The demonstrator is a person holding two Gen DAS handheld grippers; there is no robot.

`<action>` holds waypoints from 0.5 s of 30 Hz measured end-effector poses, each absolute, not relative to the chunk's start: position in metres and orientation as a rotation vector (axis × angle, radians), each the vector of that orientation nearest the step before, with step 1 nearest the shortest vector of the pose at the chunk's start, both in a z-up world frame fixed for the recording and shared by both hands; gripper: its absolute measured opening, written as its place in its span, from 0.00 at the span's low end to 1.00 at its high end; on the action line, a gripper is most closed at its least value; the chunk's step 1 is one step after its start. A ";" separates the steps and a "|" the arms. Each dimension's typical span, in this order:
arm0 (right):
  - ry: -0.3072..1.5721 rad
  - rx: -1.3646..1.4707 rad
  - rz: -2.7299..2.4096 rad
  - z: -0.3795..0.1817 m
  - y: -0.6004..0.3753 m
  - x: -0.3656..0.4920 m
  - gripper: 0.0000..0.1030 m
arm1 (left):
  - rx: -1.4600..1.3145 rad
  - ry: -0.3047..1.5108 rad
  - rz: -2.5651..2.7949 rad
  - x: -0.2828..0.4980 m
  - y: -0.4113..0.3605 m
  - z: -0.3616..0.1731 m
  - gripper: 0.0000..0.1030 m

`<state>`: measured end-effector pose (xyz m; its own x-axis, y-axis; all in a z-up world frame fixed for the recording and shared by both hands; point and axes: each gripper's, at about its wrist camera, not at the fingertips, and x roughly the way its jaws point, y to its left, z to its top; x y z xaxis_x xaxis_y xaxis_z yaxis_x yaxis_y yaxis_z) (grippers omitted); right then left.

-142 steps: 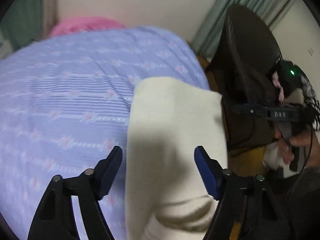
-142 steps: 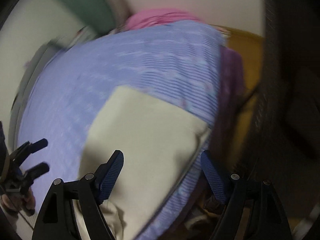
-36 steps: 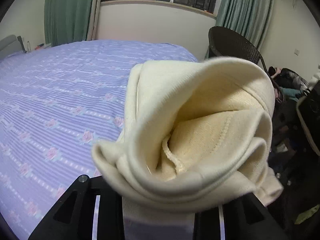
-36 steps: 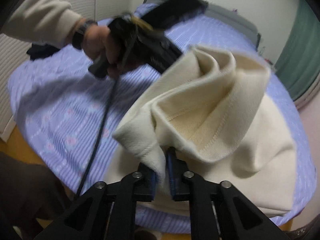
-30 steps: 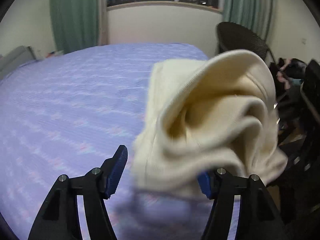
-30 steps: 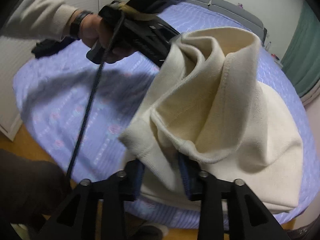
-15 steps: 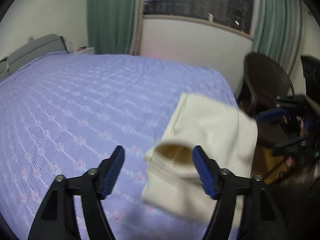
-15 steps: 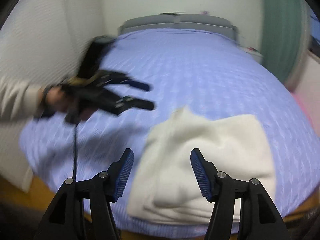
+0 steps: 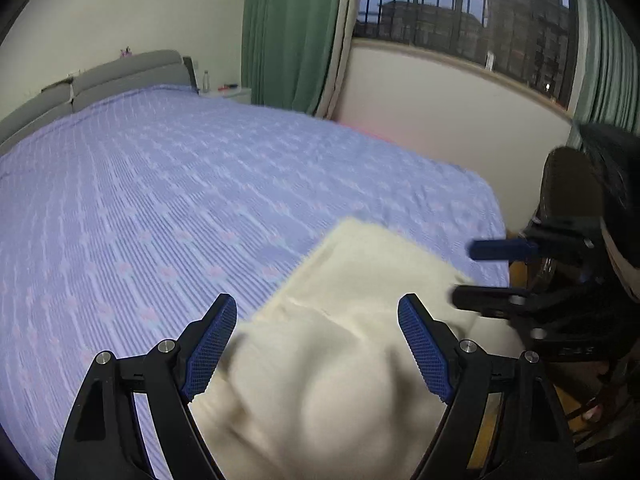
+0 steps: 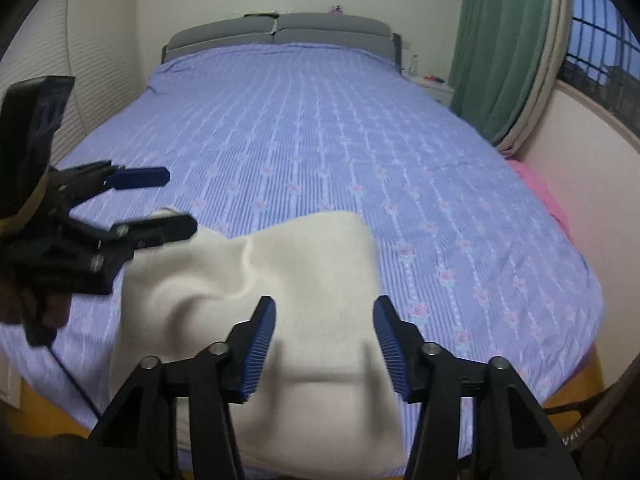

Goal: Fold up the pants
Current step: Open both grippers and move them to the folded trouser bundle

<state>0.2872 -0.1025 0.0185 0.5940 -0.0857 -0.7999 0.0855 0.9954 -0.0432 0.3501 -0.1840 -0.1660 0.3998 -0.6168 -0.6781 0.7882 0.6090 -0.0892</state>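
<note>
The cream pants [image 9: 340, 344] lie folded in a thick stack near the foot corner of the purple bed [image 9: 160, 208]; the top layer is a little rumpled. My left gripper [image 9: 318, 344] is open and empty, above the stack's near edge. My right gripper [image 10: 324, 336] is open and empty over the pants [image 10: 280, 280] from the other side. The right gripper also shows in the left wrist view [image 9: 488, 272], and the left gripper in the right wrist view [image 10: 168, 204], both open beside the stack.
The bed [image 10: 320, 128] has a grey headboard [image 10: 280, 30]. A green curtain [image 9: 292, 32] and barred window [image 9: 460, 12] stand behind. A dark wicker chair [image 9: 576, 188] is at the bed's right. A pink cloth [image 10: 540, 192] hangs off the bed's window side.
Both grippers were shut on the lifted pants edge; they opened, the cloth dropped onto the stack, and both grippers drew back and up.
</note>
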 end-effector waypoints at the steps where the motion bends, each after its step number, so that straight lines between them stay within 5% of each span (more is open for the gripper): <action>1: 0.949 -0.005 -0.073 0.013 -0.106 0.293 0.48 | 0.275 0.756 -0.892 0.347 -0.186 -0.173 0.80; 7: 1.066 -0.041 -0.023 -0.036 -0.117 0.310 0.48 | 0.265 0.939 -0.721 0.369 -0.184 -0.229 0.74; 15: 1.087 -0.037 -0.014 -0.046 -0.128 0.309 0.49 | 0.294 0.882 -0.703 0.350 -0.188 -0.227 0.70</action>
<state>0.3091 -0.1275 -0.0456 0.4649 -0.0298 -0.8849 -0.0065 0.9993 -0.0370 0.3498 -0.1877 -0.2267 0.4327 -0.4386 -0.7877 0.6700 0.7411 -0.0446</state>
